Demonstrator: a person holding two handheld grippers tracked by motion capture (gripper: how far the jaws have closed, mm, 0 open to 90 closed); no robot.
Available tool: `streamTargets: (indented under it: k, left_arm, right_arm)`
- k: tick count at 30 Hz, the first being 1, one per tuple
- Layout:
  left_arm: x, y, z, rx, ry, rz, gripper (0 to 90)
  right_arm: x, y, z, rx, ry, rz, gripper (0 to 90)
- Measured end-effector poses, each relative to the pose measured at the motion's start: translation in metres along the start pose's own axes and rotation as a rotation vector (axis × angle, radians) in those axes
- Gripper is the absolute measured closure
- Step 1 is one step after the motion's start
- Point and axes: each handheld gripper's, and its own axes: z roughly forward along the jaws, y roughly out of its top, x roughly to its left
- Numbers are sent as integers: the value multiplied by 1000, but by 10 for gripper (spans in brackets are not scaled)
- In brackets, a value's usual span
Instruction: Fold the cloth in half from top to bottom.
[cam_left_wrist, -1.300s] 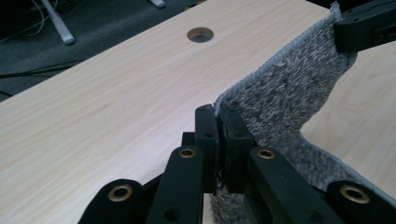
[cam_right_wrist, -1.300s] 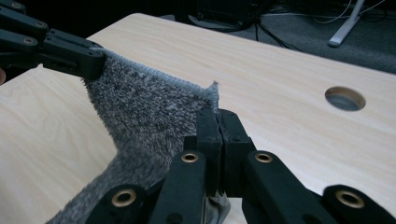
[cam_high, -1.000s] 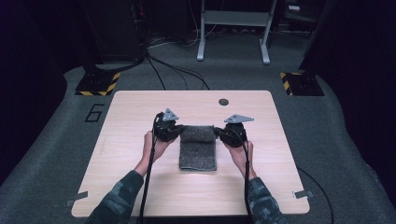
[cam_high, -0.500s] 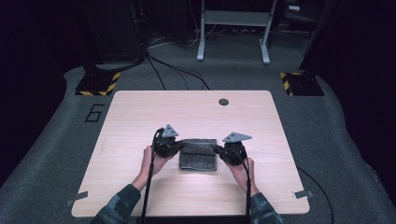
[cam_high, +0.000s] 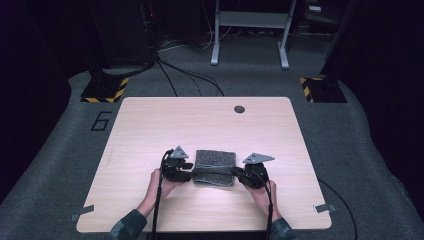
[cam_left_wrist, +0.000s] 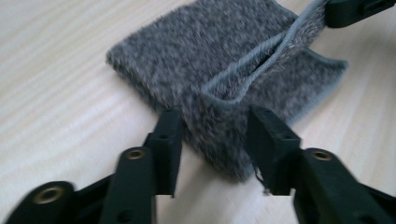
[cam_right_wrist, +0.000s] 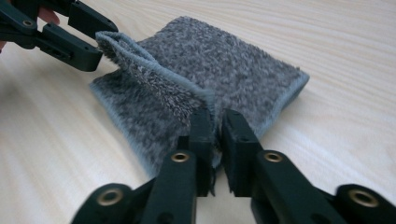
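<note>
While the right claw (cam_right_wrist: 215, 140) pinches the towel (cam_right_wrist: 210, 79), the left claw (cam_left_wrist: 212, 140) straddles it

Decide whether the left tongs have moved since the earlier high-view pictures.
Yes: the left tongs have moved toward the table's near edge, away from the round hole.

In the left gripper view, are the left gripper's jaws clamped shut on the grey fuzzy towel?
No. The left gripper has its two black jaws standing apart on either side of the grey fuzzy towel's raised fold, with a visible gap.
</note>
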Motion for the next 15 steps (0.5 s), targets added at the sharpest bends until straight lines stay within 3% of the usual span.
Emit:
streamTargets:
  k: [1,4,5,6,8,10,11,13,15]
  left_arm:
    - [-1,-1,-4,-5,-8,-10,448]
    - [-3,-1,-16,-28,-5,-8,412]
    - [-4,1,-20,-52,5,-23,370]
    - [-4,1,-20,-52,5,-23,356]
    - [-1,8,-21,-64,32,-25,339]
    - [4,15,-15,-62,60,-39,285]
    - [5,18,-9,-56,73,-50,237]
    - [6,22,2,-29,98,-48,223]
    - [4,20,15,7,124,-29,205]
  right_arm:
    - [0,-3,-10,-13,14,9,701]
    - [1,-3,-18,-25,14,5,622]
    - [1,0,-26,-39,19,17,533]
    - [1,0,-26,-39,19,17,533]
    - [1,5,-27,-44,4,20,439]
    - [1,11,-21,-24,-16,15,290]
    - [1,15,-9,3,-14,15,241]
    - [1,16,-3,15,-13,14,206]
    - [2,13,18,66,-25,-5,154]
